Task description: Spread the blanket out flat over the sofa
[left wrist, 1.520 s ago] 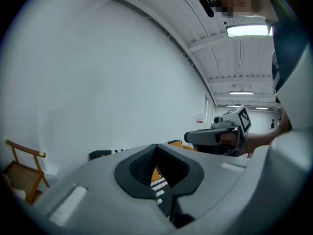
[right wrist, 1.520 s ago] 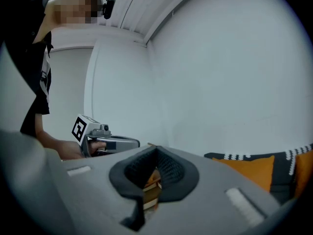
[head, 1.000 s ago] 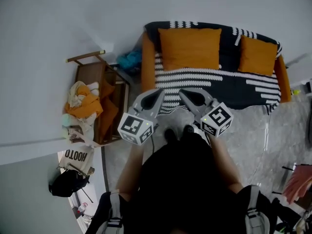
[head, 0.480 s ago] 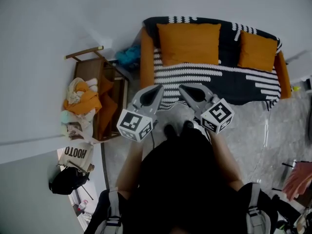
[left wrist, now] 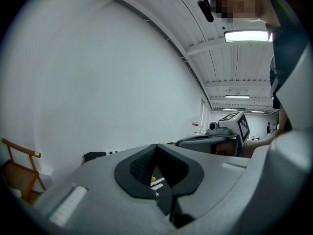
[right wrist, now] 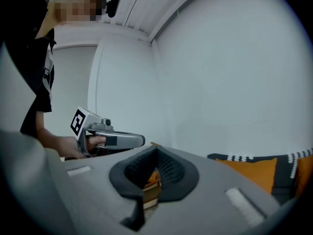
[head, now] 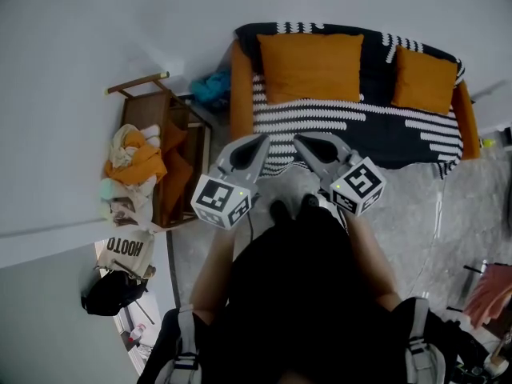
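The blanket, the black one with white stripes, was on the sofa. It lay spread over the seat and up the backrest, and its front edge hung down toward the floor. From my head view it looked pretty flat, though I couldn't make out small wrinkles from up there. The sofa's orange arms poked out at both ends. Two orange cushions sat on top of the blanket against the back: the big cushion toward the left and the small cushion toward the right.

I stood right in front of the sofa with both grippers held up close to my body, and neither touched the blanket. My left gripper was closed with nothing in it. My right gripper looked the same, jaws together and empty. They were side by side, tips angled in toward each other, pointing at the sofa's left half.

To the left of the sofa there was a teal cloth bunched up just beside the arm. Next to that stood a wooden chair with a pile of clothes in orange and white dumped on it. Nearer to me on the floor were a tote bag with lettering and a black backpack. The plain white wall ran behind all of it.
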The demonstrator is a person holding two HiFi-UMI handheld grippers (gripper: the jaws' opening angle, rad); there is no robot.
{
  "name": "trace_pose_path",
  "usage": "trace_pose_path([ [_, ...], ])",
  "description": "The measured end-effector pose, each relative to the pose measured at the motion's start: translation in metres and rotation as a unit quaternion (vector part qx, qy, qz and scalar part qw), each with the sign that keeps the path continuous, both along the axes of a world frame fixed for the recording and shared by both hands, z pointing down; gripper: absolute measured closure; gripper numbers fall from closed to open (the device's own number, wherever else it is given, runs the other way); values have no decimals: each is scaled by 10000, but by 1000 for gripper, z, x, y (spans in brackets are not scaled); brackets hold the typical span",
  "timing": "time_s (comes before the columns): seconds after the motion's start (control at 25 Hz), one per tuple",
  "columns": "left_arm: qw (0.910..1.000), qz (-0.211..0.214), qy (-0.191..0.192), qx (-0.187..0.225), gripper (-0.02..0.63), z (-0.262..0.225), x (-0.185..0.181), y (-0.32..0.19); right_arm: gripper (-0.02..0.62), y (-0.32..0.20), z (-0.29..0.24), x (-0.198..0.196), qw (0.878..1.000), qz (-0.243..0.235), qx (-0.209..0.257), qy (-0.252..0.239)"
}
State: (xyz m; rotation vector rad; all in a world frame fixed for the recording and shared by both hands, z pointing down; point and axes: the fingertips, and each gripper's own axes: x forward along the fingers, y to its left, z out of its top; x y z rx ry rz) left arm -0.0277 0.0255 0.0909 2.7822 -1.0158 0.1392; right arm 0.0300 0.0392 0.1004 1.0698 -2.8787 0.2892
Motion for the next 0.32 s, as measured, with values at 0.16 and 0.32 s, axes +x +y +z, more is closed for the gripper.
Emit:
trace_pose_path([
  [0.16,10000,-1,-6,-9,595,1,4,-1,592,0,2,4,10000,3,-10,-5],
  [0.32,10000,8,-22,-2,595,2,10,0,592,1,3,11,10000,32,-5,-15],
])
